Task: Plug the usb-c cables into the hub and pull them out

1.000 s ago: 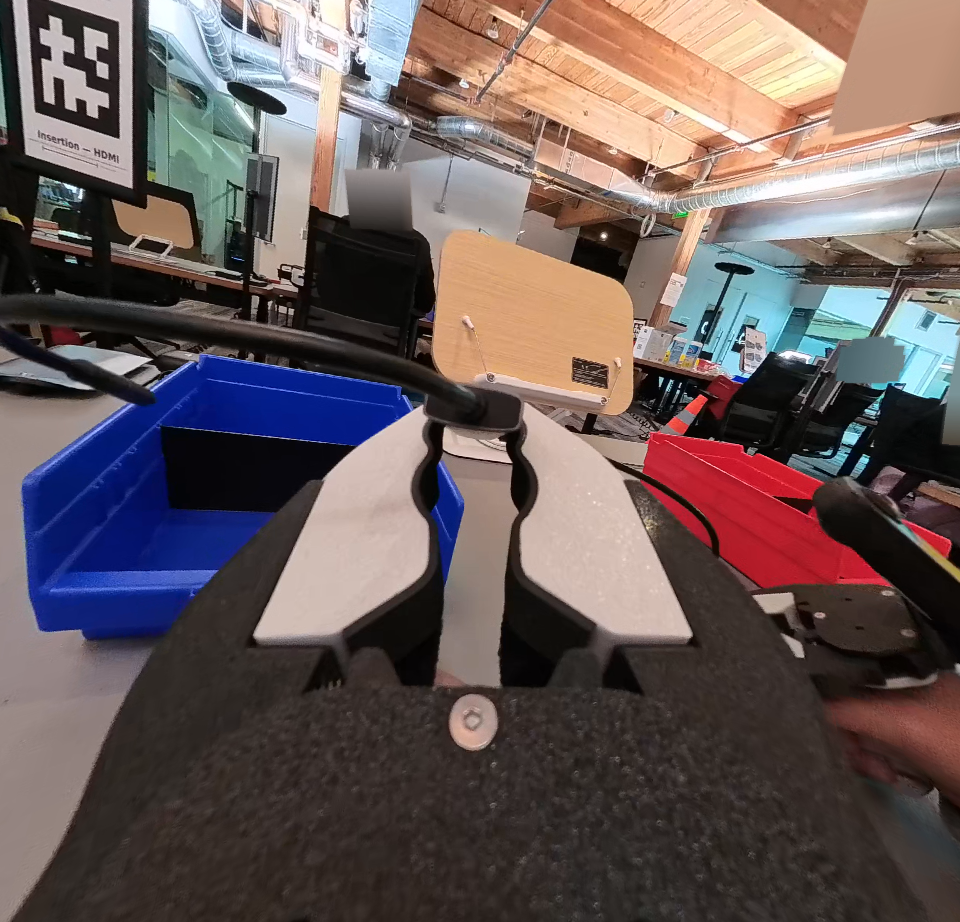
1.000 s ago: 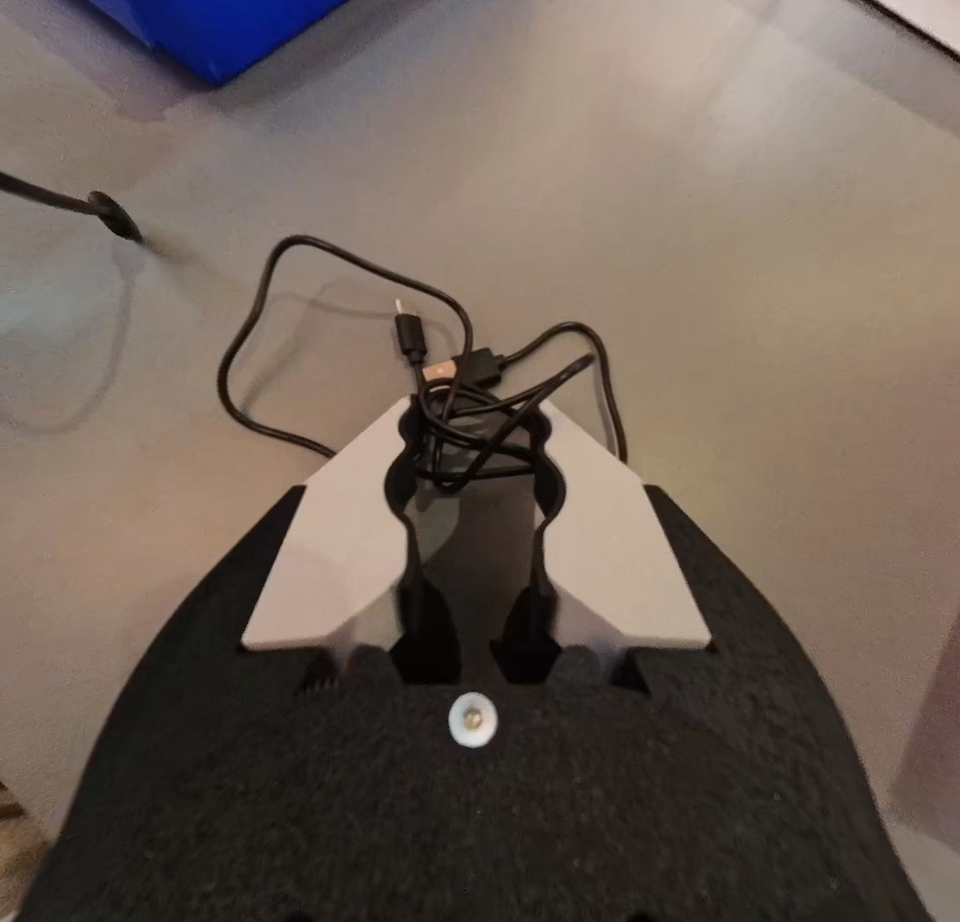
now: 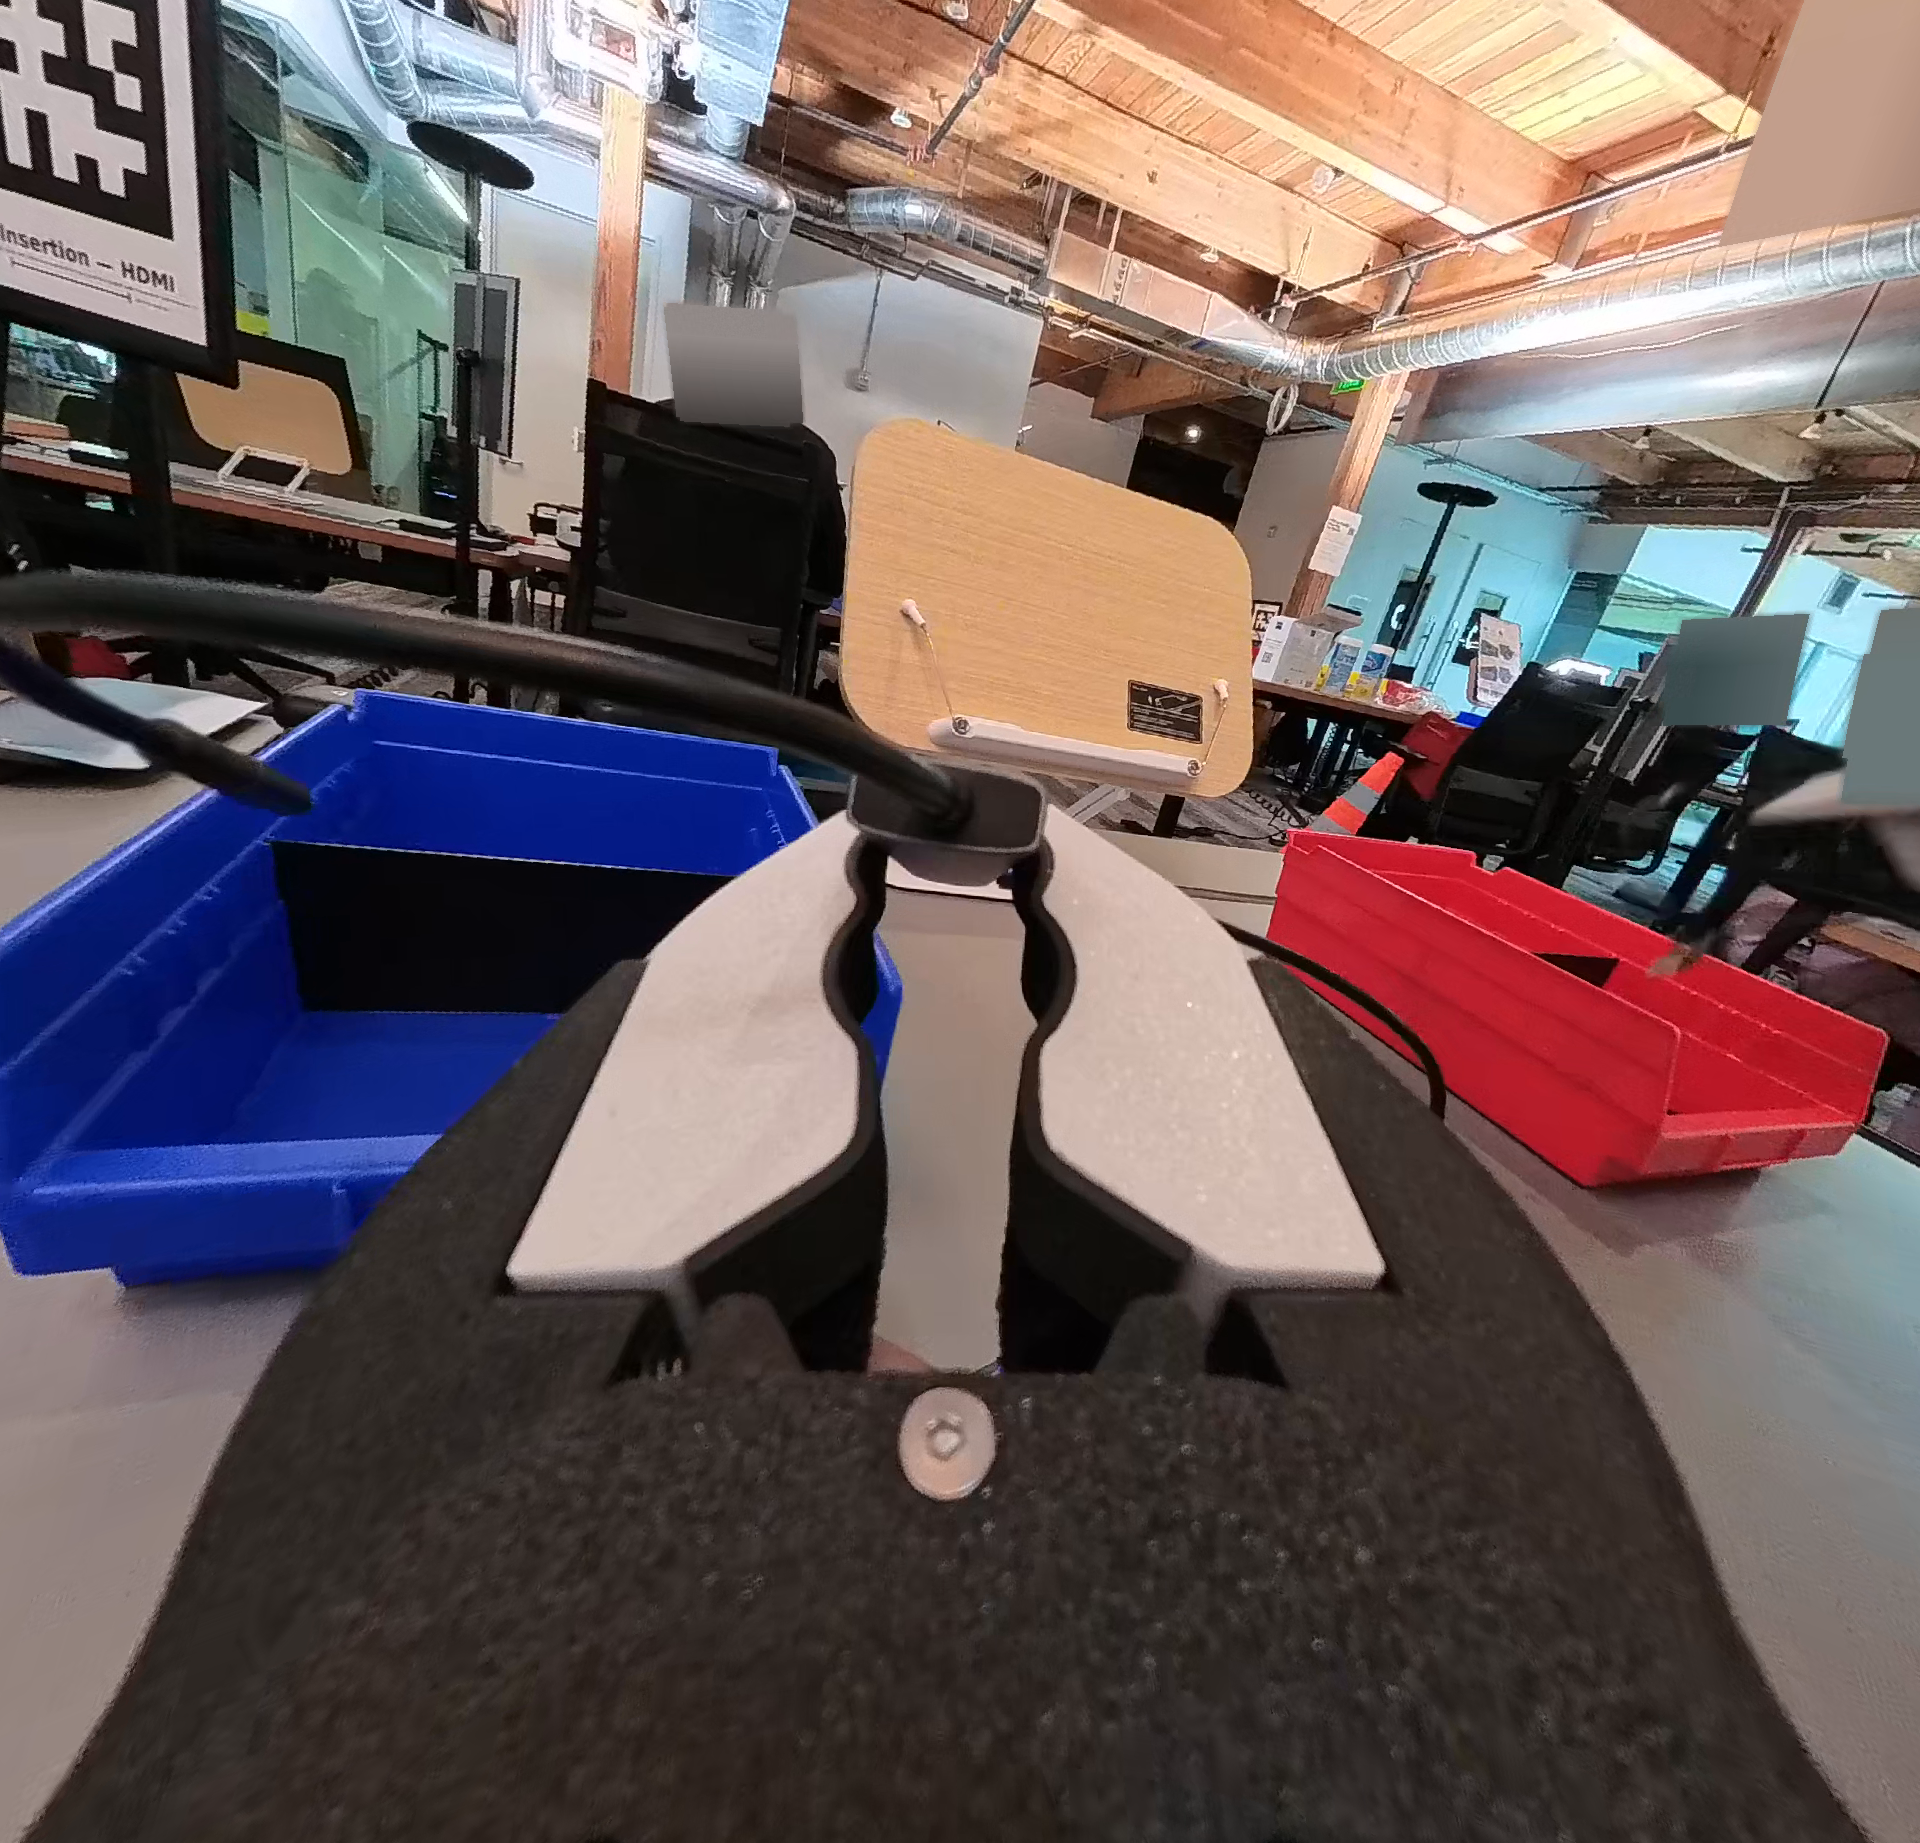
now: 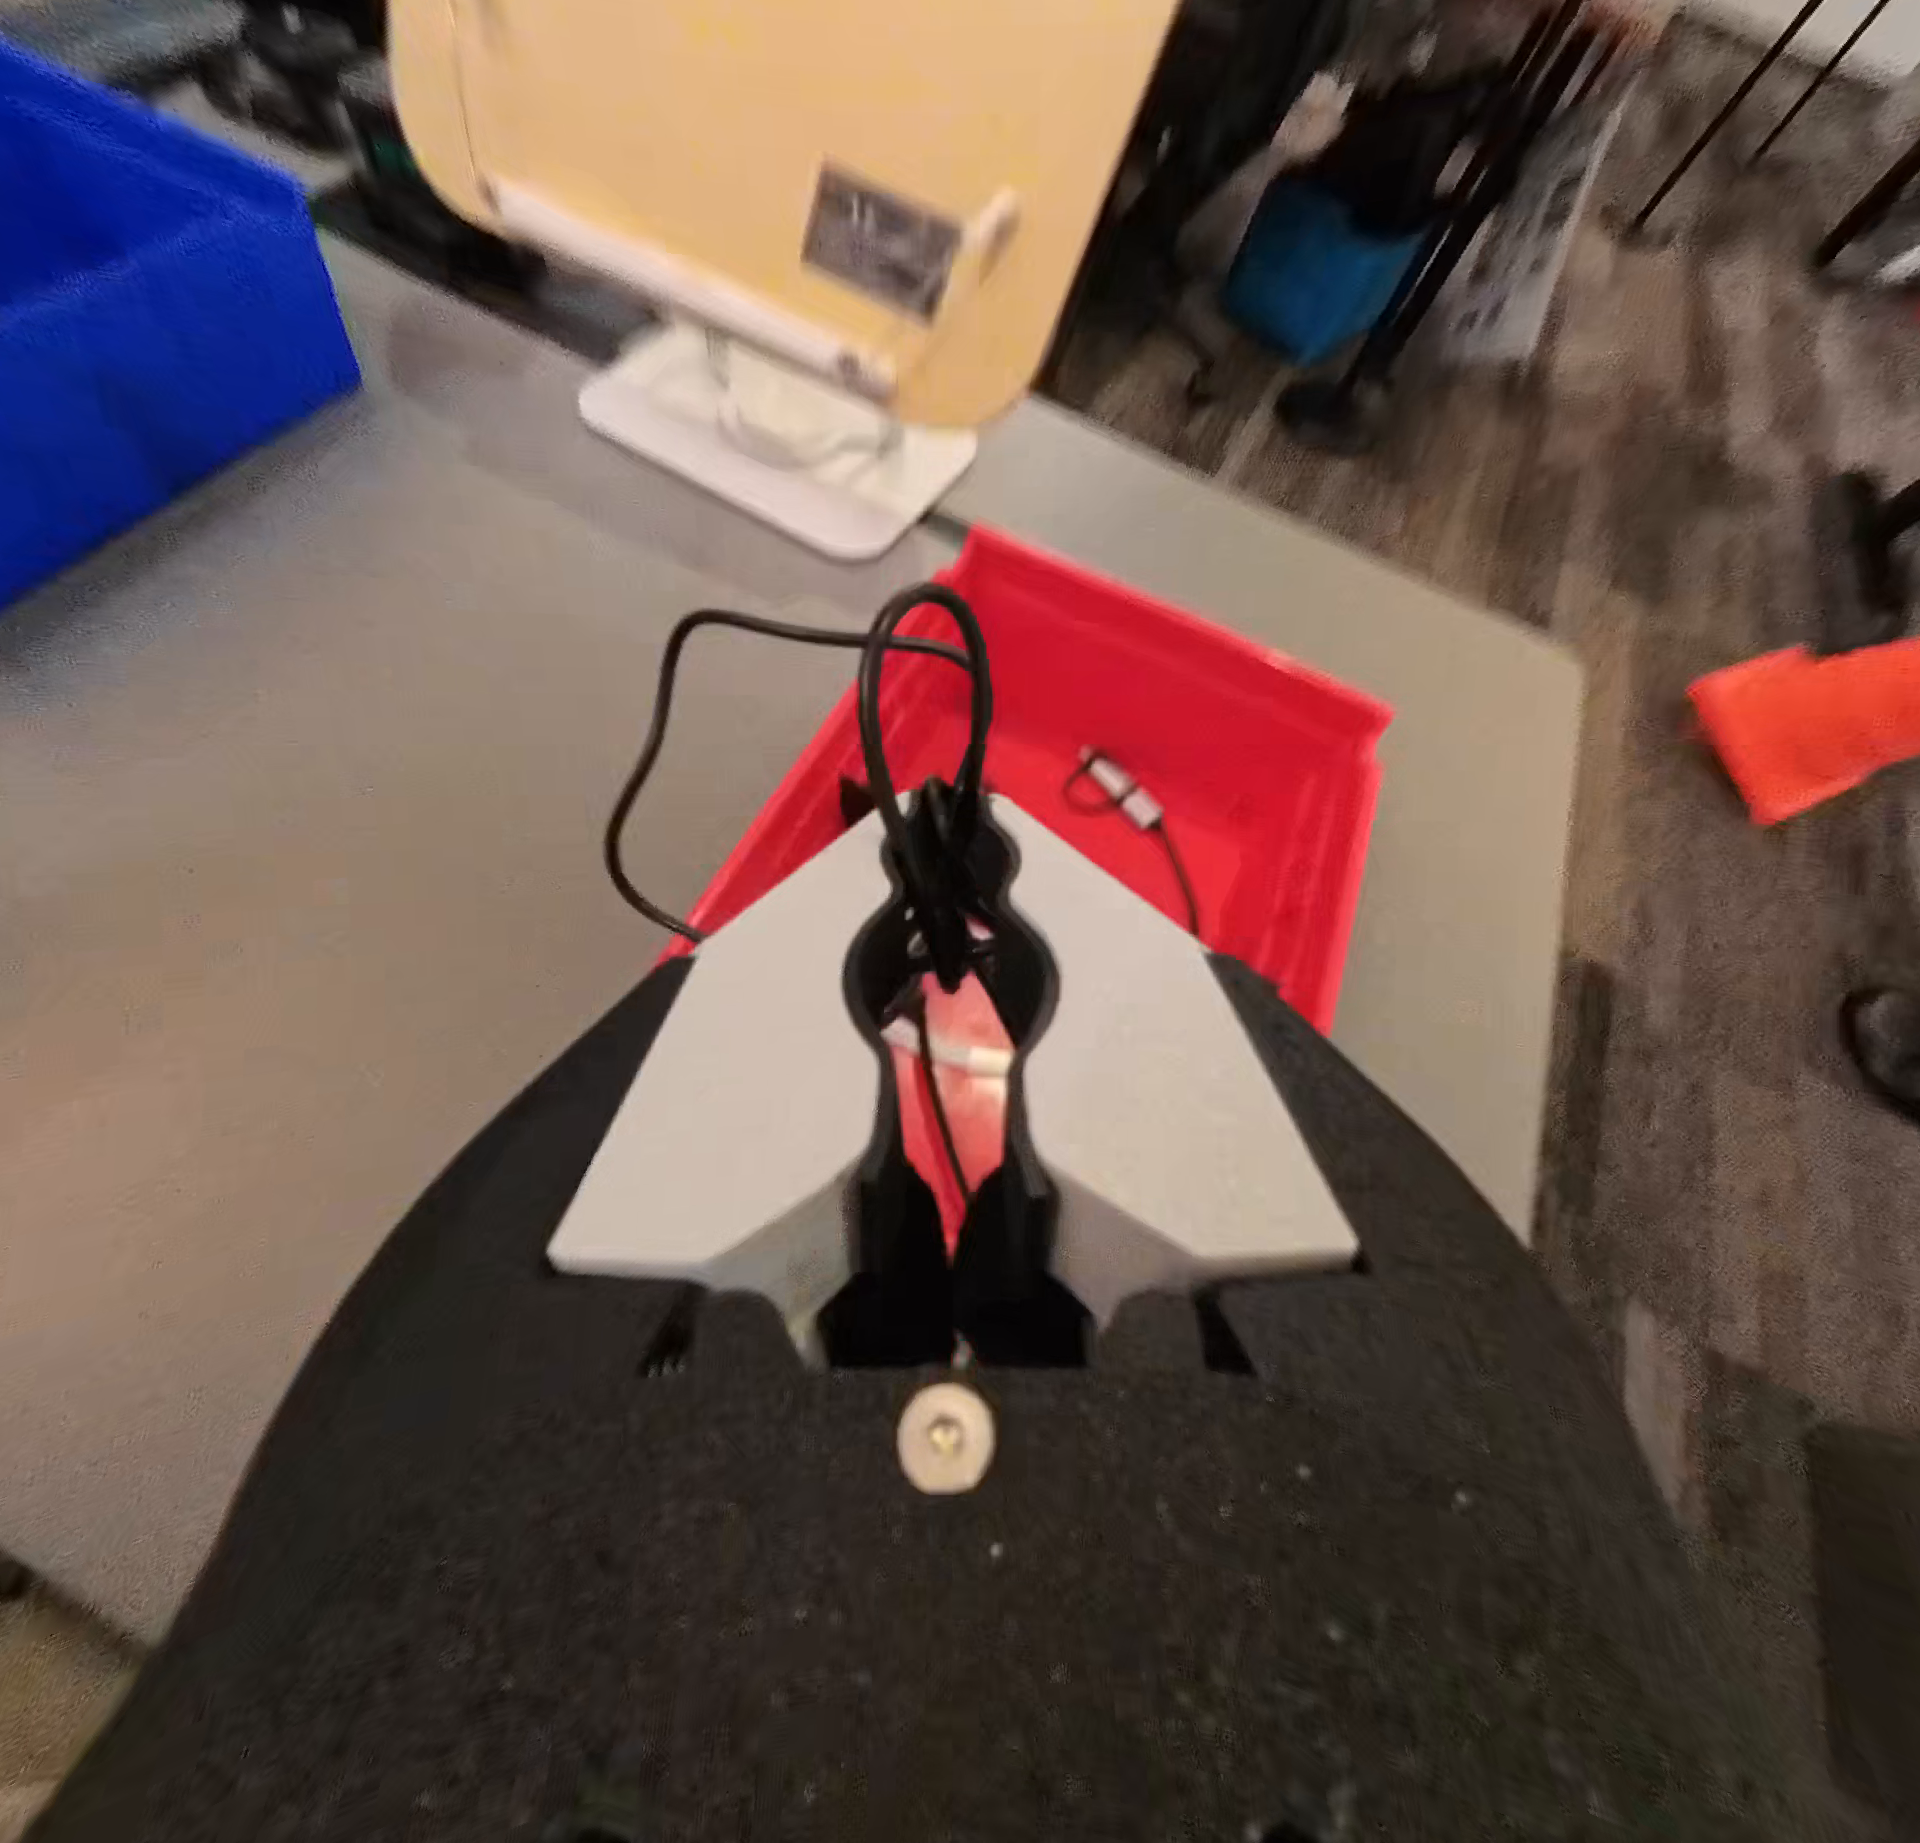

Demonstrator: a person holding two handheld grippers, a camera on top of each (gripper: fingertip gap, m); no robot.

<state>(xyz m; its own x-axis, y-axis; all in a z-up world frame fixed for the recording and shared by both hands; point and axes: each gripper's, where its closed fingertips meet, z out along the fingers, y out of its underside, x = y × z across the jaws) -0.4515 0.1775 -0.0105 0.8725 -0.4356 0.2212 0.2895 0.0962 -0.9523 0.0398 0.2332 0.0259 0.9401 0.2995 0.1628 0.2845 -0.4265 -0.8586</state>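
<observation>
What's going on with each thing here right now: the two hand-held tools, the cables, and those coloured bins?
Left tool: shut on the hub.
Right tool: shut on the bundled black cable, held above the red bin.
Red bin: holds another cable.
Blue bin: open, looks empty.

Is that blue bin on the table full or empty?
Empty, as far as shown: the blue bin shows a bare floor and a black divider in the left wrist view; behind the divider is hidden.
</observation>
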